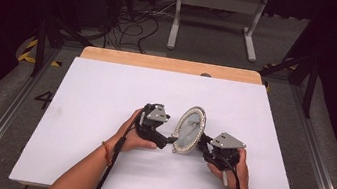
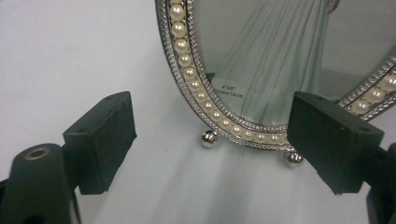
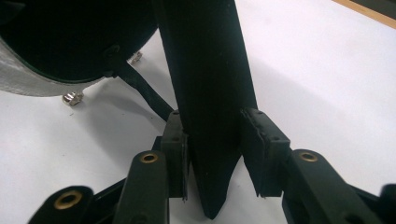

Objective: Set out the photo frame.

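An oval picture frame (image 1: 190, 129) with a pearl and silver rim stands upright at the middle of the white table top (image 1: 101, 89). In the left gripper view its lower rim (image 2: 219, 116) and two small ball feet (image 2: 208, 138) rest on the table. My left gripper (image 1: 170, 139) faces the frame's front, jaws wide open (image 2: 215, 135) and not touching the glass; its right jaw overlaps the rim in that view. My right gripper (image 1: 203, 145) is behind the frame, shut (image 3: 212, 144) on the black easel stand (image 3: 210, 70) hinged to the frame's dark back (image 3: 70, 37).
A wooden strip (image 1: 171, 64) runs along the table's far edge. Beyond it, a grey metal stand (image 1: 218, 3) and loose cables (image 1: 131, 23) lie on the floor. White table surface spreads to the left, right and front of the frame.
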Action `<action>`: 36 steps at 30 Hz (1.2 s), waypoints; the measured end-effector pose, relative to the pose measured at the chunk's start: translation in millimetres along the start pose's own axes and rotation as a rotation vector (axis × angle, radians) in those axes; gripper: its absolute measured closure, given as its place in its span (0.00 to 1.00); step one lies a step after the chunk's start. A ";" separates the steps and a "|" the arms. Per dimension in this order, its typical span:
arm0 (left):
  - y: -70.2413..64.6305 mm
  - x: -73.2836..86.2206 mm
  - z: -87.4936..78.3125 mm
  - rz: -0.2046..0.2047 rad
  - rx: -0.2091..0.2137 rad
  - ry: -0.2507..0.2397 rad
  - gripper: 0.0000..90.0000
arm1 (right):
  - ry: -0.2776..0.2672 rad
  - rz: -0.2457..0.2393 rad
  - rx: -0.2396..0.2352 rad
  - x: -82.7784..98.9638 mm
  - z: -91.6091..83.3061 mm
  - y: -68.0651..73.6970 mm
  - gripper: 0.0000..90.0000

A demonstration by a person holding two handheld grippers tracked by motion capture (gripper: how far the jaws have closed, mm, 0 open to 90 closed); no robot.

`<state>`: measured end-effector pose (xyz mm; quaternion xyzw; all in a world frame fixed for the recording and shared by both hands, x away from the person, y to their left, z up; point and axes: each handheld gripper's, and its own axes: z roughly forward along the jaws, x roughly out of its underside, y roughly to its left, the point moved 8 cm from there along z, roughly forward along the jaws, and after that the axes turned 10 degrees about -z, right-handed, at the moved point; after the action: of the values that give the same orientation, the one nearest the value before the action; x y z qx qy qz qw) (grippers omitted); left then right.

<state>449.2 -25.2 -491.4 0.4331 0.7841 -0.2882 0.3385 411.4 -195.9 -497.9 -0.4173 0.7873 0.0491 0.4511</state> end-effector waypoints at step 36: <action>12.5 -9.5 6.7 0.008 -0.037 -0.007 0.17 | -0.121 0.131 -0.113 -43.7 -32.7 37.4 0.59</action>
<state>465.8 -29.1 -490.0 0.4292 0.7862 -0.2739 0.3502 374.0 -159.8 -457.1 -0.3861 0.7802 0.1480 0.4695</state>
